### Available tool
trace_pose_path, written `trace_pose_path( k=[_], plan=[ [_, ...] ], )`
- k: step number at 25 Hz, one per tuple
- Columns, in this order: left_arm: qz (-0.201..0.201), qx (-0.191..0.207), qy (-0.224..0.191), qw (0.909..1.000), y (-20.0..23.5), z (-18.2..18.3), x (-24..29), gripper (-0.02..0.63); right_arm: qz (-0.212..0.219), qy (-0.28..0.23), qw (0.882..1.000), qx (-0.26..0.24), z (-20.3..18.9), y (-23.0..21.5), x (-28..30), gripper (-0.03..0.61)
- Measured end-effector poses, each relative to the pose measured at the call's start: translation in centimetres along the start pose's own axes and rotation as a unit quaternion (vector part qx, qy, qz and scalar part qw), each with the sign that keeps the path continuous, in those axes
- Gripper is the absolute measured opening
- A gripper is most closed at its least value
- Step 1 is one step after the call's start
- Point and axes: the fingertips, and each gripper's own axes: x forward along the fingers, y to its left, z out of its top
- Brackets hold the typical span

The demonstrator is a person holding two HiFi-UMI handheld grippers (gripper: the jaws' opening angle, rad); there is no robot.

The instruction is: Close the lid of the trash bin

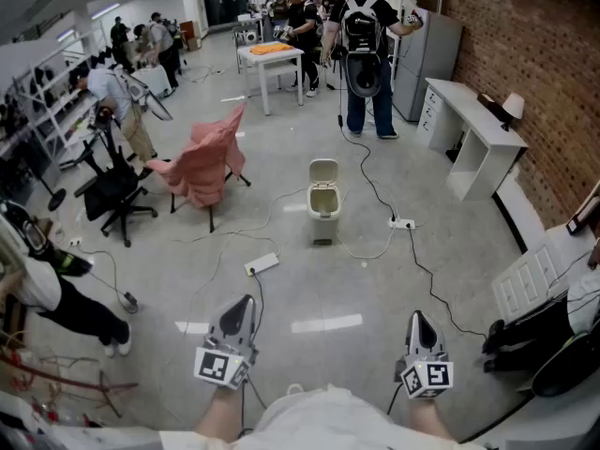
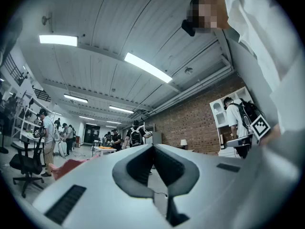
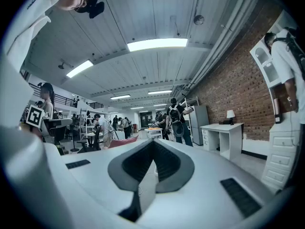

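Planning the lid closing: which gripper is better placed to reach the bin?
Left, marginally: the trash bin stands far ahead, slightly nearer the left gripper than the right gripper; both are shut, empty.

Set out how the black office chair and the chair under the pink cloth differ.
The black office chair is uncovered, on a star base; the pink-draped chair is covered, on straight legs. The black office chair sits farther left; the pink-draped chair is nearer the trash bin. Both stand empty on the floor.
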Motion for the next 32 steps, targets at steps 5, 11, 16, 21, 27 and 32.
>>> trace_pose_path(
  k=[5, 11, 16, 21, 27, 32],
  plan=[
    [0.0, -0.006, -0.004, 1.0, 0.0, 0.1, -0.1, 0.026, 0.001, -0.002, 1.0, -0.001, 0.2, 0.3, -0.1, 0.017],
    [0.001, -0.008, -0.003, 1.0, 0.7, 0.1, -0.4, 0.026, -0.001, -0.003, 1.0, 0.0, 0.4, 0.8, -0.1, 0.017],
    [0.002, -0.023, -0.002, 0.9997, 1.4, 0.0, -0.4, 0.026, 0.005, 0.0, 1.0, 0.013, 0.1, 1.2, 0.2, 0.017],
    [-0.011, -0.051, 0.006, 0.9986, 2.1, -1.1, 0.0, 0.029, 0.008, -0.003, 1.0, 0.01, -0.1, 1.6, 0.6, 0.018],
    [-0.031, -0.058, 0.011, 0.9978, 2.8, -1.7, 0.3, 0.174, 0.018, 0.009, 1.0, 0.005, -0.4, 2.9, 1.7, 0.154],
    [-0.023, -0.051, 0.009, 0.9984, 4.4, -2.1, 0.0, 0.309, 0.03, 0.024, 0.999, -0.002, -1.2, 4.8, 2.6, 0.321]
  ],
)
